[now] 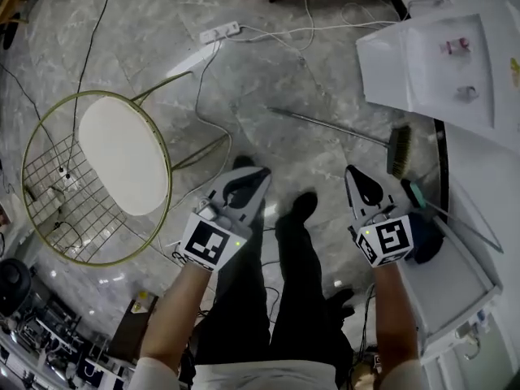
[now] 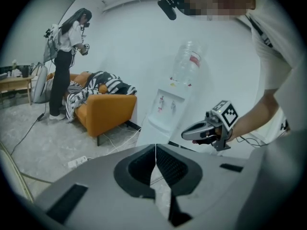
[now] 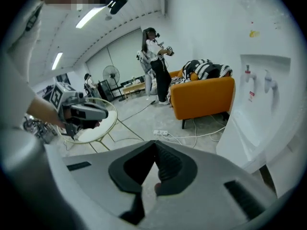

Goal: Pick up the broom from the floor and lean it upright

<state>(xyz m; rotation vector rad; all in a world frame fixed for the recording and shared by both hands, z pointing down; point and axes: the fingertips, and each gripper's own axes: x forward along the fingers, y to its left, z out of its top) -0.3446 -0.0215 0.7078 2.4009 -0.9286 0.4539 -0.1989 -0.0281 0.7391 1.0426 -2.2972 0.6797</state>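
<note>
Broom (image 1: 349,133) is seen lying flat on the grey marble floor (image 1: 325,63), its thin metal handle stretched toward the middle of the floor and its brush head close to the base of a white water dispenser (image 1: 431,63) at the floor's right edge. Nothing is touching it.

Two handheld tools are held out low above the floor, near the wearer's black-trousered legs. The left gripper (image 1: 253,175) is shown with its jaws pressed together and nothing between them. The right gripper (image 1: 354,172) is likewise closed tight and empty, and is placed nearer the brush head, though apart from it.

A round chair (image 1: 122,153) with a white seat and gold wire frame is set toward the floor's left edge. A white power strip (image 1: 220,32) with trailing cables is laid near the far edge. An orange sofa (image 2: 103,111) and a second person (image 2: 64,66) standing beside it are visible in the left gripper view.
</note>
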